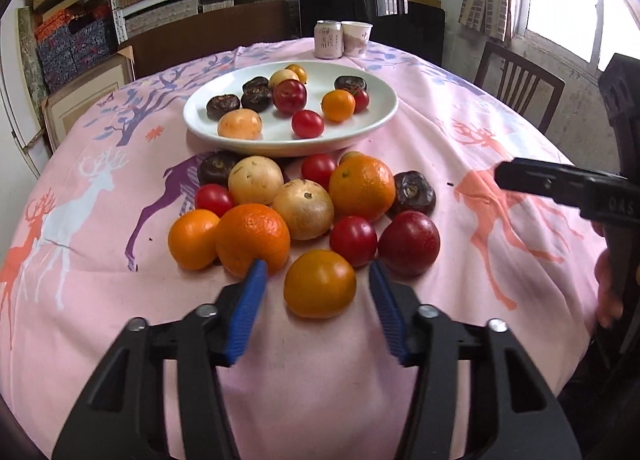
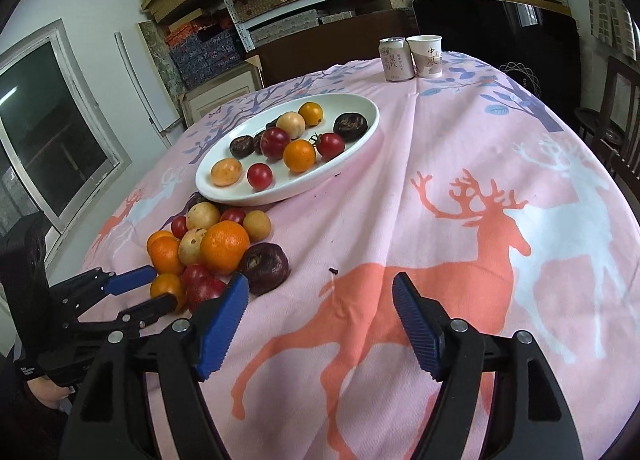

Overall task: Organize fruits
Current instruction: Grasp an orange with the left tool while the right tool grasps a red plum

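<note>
Fruits (image 1: pixel 304 216) heaped before plate (image 1: pixel 376 116); can (image 1: pixel 329 39), cup (image 1: pixel 357 38) behind.

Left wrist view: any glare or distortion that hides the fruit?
Left wrist view: window blown out upper right, fisheye bends the table edge, fruit pile sharp and evenly lit. Right wrist view: no glare, same bending, plate clear.

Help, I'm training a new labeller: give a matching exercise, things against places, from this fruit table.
1 white oval plate
2 nearest small round orange fruit
3 pale drink can
4 right tongs

A between the left tongs' blue pads
B beside the paper cup
C above the orange deer print
D behind the loose fruit pile

Pairs: 1-D, 2-A, 3-B, 4-C.
</note>
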The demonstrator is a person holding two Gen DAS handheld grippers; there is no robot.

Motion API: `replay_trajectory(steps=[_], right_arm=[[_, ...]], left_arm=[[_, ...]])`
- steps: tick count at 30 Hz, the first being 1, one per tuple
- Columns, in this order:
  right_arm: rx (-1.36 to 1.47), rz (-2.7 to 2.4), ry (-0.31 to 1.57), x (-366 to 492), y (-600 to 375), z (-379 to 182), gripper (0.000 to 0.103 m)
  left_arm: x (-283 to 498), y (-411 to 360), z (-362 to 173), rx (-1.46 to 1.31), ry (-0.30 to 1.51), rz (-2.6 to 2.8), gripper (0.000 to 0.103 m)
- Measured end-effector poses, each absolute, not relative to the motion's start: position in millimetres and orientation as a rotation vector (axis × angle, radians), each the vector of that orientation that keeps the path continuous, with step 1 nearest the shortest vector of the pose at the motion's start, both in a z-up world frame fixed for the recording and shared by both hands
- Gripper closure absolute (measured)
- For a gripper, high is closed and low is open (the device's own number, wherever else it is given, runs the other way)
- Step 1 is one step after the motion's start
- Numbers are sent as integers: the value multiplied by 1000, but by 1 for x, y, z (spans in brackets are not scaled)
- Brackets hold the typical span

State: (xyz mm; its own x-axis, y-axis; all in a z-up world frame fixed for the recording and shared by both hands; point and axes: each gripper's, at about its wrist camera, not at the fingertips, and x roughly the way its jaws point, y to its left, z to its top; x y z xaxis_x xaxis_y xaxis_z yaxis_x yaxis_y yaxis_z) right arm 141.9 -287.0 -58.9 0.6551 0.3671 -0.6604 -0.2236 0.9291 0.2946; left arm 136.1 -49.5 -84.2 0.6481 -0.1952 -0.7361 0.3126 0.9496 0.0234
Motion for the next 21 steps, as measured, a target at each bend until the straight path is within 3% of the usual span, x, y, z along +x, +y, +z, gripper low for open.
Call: replay_trajectory(steps=[8,9,12,16,21], right_arm=[[65,414,782,122,-254,-56,28],[43,423,773,119,-249,-54,28],[6,433,750,112,-239,-50,28],[-6,430,742,109,-237,-48,28],[-6,429,749,109,-237,-50,28]], left_arm=[[135,-52,-92,167,848,-299,65],[138,-53,-98,172,880,-298,59],[139,-47,-98,133,877,-282,58],[139,-46,-98,123,875,-288,66],[141,-48,-98,130,872,-278,66]])
